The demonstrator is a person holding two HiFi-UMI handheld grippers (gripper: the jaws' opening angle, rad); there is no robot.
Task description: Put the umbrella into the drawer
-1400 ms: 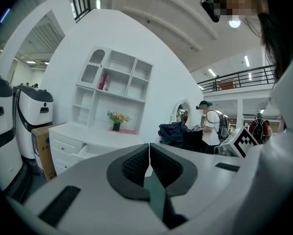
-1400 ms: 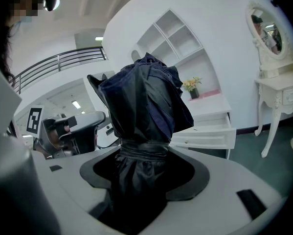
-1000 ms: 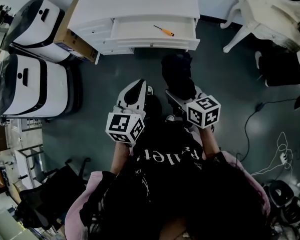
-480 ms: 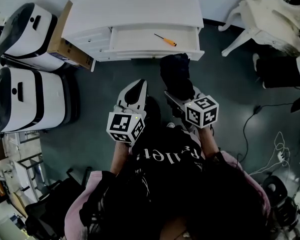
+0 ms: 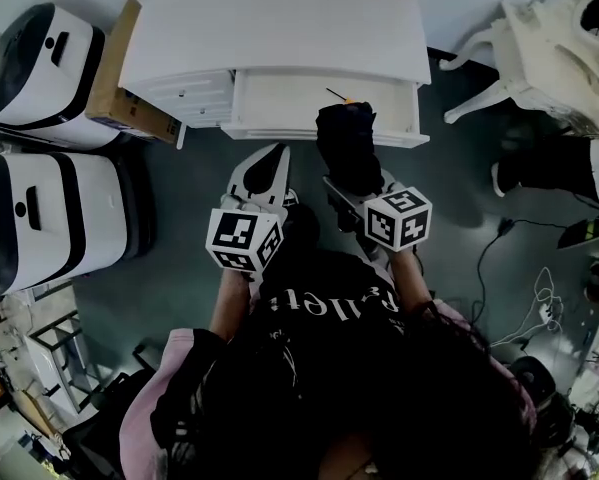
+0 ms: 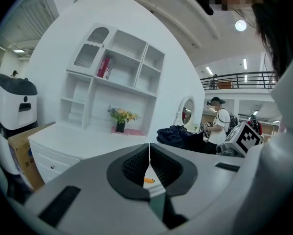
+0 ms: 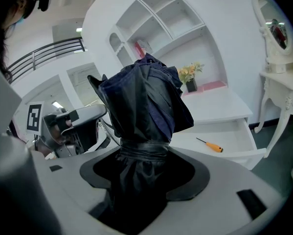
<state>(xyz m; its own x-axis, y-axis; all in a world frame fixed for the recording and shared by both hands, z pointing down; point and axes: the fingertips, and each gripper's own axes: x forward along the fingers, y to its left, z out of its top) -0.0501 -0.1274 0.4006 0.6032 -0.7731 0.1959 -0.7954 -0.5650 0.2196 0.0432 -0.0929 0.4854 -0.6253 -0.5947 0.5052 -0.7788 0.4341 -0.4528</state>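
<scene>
A folded black umbrella (image 5: pixel 350 148) (image 7: pixel 145 116) is clamped in my right gripper (image 5: pixel 351 181) (image 7: pixel 141 168), its top reaching the front edge of the open white drawer (image 5: pixel 279 100) (image 7: pixel 234 138). An orange-handled screwdriver (image 5: pixel 345 98) (image 7: pixel 211 146) lies inside the drawer, partly hidden by the umbrella in the head view. My left gripper (image 5: pixel 267 163) (image 6: pixel 149 164) is shut and empty, level with the right one and short of the drawer front.
The drawer belongs to a white dresser (image 5: pixel 269 33) with shelves (image 6: pixel 117 77) above. A cardboard box (image 5: pixel 119 78) leans at its left, two white-and-black machines (image 5: pixel 39 208) stand further left. A white chair (image 5: pixel 539 58) is at the right, cables (image 5: pixel 534 308) on the floor.
Both grippers and the umbrella have come closer to the dresser; the umbrella's top now overlaps the drawer front and covers part of the screwdriver.
</scene>
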